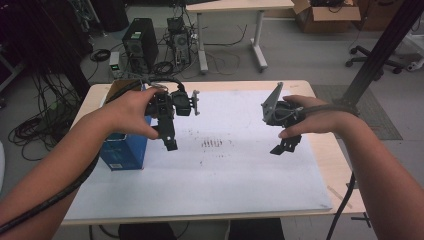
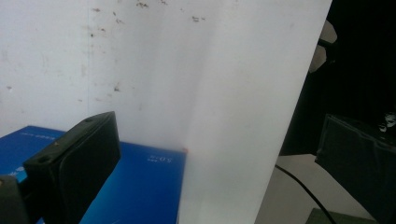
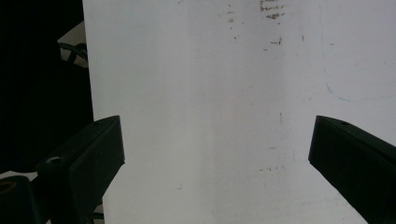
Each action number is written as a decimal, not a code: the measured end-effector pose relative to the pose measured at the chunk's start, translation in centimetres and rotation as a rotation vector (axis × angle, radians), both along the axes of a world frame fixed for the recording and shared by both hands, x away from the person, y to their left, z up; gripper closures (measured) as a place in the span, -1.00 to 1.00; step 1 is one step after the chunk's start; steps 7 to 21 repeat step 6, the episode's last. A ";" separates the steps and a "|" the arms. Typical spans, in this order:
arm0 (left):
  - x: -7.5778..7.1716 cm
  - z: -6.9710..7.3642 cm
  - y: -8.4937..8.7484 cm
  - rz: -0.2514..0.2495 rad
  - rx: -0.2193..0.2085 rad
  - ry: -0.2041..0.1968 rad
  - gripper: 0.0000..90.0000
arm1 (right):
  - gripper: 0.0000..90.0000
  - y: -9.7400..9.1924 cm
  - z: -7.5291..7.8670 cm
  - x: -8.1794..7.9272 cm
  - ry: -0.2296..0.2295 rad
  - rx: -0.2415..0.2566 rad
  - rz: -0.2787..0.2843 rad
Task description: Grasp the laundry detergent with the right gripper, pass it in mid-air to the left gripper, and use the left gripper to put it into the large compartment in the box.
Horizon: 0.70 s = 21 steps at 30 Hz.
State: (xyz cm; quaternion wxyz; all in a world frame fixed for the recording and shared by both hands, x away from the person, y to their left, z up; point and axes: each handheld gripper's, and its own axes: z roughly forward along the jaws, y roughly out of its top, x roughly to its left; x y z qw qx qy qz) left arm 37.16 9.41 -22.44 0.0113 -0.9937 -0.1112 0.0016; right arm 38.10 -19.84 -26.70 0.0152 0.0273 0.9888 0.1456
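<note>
Blue box (image 1: 125, 150) stood upright at the left edge of the white sheet (image 1: 240, 175), lower left of the high view, probably parked there within easy reach. Left gripper (image 1: 170, 142) hovered just right of it and above, jaws spread wide, holding nothing. Right gripper (image 1: 286, 146), also spread and empty, hung well apart at centre right.

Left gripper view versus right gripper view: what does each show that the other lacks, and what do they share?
Left gripper view: a blue box under the left gripper, its jaws spread wide. Right gripper view: a faint blue pen line on the sheet, with the right gripper open and empty. Both: the stained white sheet and the table's edge.
</note>
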 end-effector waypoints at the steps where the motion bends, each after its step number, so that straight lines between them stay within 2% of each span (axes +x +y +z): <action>1: 0.0 0.0 0.0 -0.001 -0.003 0.001 -1.00 | -0.92 0.0 0.0 0.0 0.000 0.000 -0.001; 21: 0.0 0.2 0.0 0.001 -0.005 -0.007 -1.00 | -0.93 0.2 0.2 -0.1 -0.003 0.001 0.001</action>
